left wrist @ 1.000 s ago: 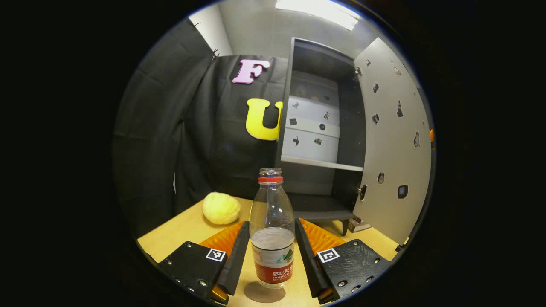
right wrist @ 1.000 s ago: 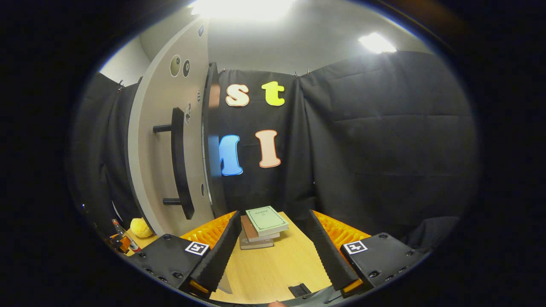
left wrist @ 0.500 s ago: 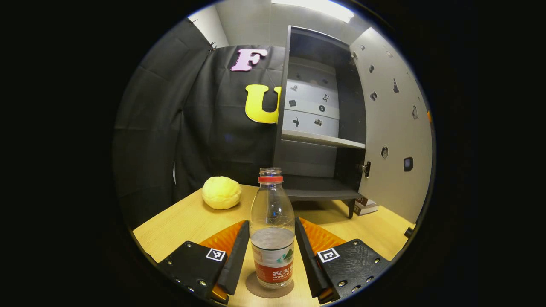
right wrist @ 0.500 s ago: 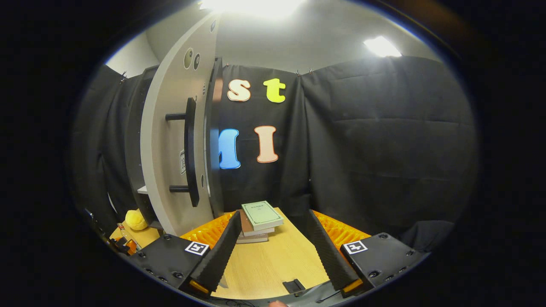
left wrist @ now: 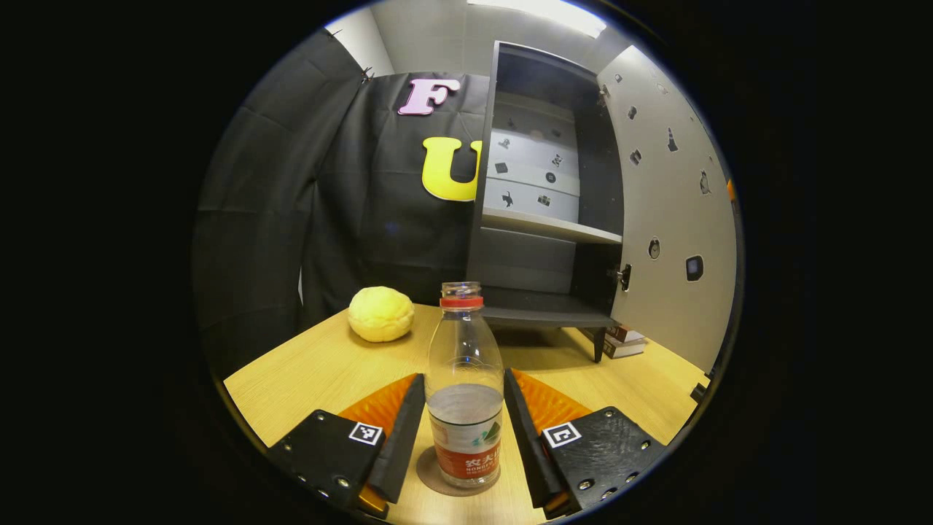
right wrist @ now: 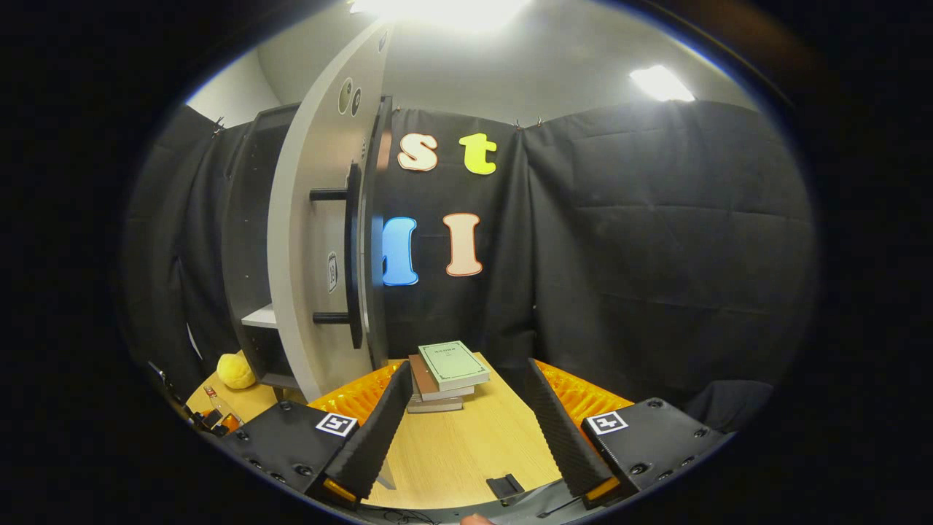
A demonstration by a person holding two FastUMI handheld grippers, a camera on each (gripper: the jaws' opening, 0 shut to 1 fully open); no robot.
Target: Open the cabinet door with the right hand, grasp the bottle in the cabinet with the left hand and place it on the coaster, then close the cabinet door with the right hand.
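In the left gripper view the bottle (left wrist: 465, 394) stands upright at bottom centre of the frame, sitting right on the round coaster (left wrist: 430, 474), with a bit of water in it and no cap. The left gripper (left wrist: 464, 430) has a finger on each side of the bottle and looks closed on it, though I can't see for sure that both pads are pressing. Behind it, upper right of the frame, the cabinet (left wrist: 539, 219) stands with its door (left wrist: 674, 219) swung open. A yellow ball (left wrist: 380, 314) sits on the table (left wrist: 321, 372) left of centre.

In the right gripper view the right gripper (right wrist: 466, 423) is spread wide, nothing in it. The door's handle (right wrist: 355, 255) is left of centre, and a stack of books (right wrist: 446, 370) lies mid-frame.
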